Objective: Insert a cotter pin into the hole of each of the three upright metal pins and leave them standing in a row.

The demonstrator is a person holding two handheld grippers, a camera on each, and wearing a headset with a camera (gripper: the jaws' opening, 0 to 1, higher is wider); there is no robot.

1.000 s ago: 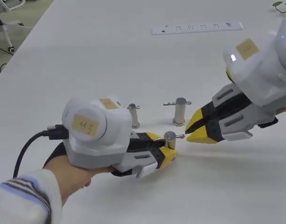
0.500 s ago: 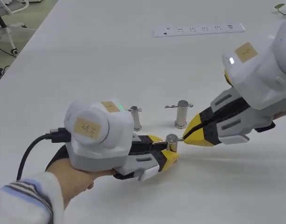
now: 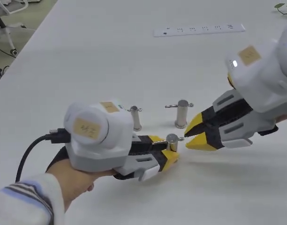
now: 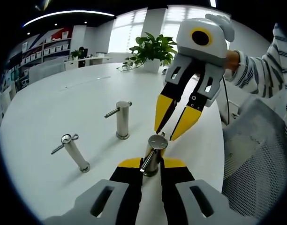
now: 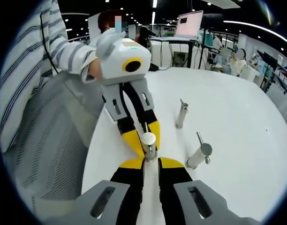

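Observation:
Three short metal pins stand on the white table (image 3: 87,56). The back-left pin (image 3: 135,118) and the back-right pin (image 3: 182,113) each carry a cotter pin through the top. My left gripper (image 3: 169,153) is shut on the front pin (image 3: 171,141) and holds it upright; in the left gripper view that pin (image 4: 154,154) stands between the yellow jaws. A cotter pin (image 3: 181,138) runs through its head. My right gripper (image 3: 187,138) faces it from the right, jaws slightly apart at the cotter pin's ring end.
A white power strip (image 3: 199,29) lies at the far side of the table. An office chair (image 3: 5,18) stands off the table's left edge. A potted plant (image 4: 153,49) sits at the far end. The table's near edge is close by in the right gripper view.
The right gripper's jaws, closed at the cotter pin's ring half a second ago, have parted a little. The left gripper and the three pins have stayed put.

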